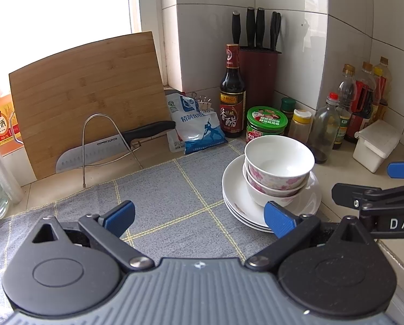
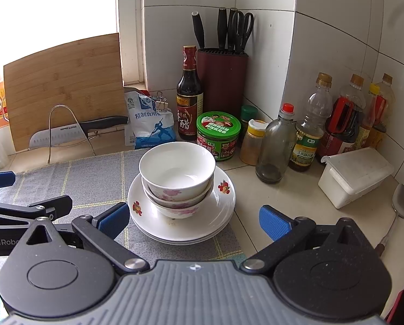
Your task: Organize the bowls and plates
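Bowls (image 2: 177,173) sat nested on plates (image 2: 223,205) at twelve o'clock; both tools, right tool (image 2: 194,220) and left tool (image 1: 200,216), gaped empty, stacking apparently done, withdrawal judged next.

Ahead of our right fingers (image 2: 112,220) two bowls (image 2: 177,174) sit nested on a stack of plates (image 2: 223,203), which rests on the cloth (image 2: 93,178). Seen from our left fingers (image 1: 279,218), that stack lies ahead to the right. Behind it stand a jar (image 2: 218,135) and a vinegar bottle (image 2: 189,94), with the knife block (image 2: 222,78) behind those. Far left, a cutting board (image 2: 64,89) leans behind a knife (image 2: 74,131) in its rack.
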`<action>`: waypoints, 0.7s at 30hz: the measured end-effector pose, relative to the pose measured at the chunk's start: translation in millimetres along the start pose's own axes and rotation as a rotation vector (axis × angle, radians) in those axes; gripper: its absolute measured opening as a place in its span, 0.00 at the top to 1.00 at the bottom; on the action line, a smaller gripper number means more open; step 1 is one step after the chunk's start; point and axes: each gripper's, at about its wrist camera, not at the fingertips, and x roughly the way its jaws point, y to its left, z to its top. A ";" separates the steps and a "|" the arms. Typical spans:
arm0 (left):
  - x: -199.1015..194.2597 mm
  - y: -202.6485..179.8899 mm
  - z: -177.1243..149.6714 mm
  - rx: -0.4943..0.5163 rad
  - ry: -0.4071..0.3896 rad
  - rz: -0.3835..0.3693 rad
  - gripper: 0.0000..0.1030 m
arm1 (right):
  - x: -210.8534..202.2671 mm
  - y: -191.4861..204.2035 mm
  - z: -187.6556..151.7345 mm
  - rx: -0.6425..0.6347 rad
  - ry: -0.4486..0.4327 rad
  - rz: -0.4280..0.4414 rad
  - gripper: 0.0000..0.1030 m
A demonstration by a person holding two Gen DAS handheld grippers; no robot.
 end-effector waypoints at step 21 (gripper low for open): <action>0.4 1.3 0.7 -0.002 0.002 0.000 0.02 | -0.8 0.9 1.6 -0.007 -0.003 -0.004 0.00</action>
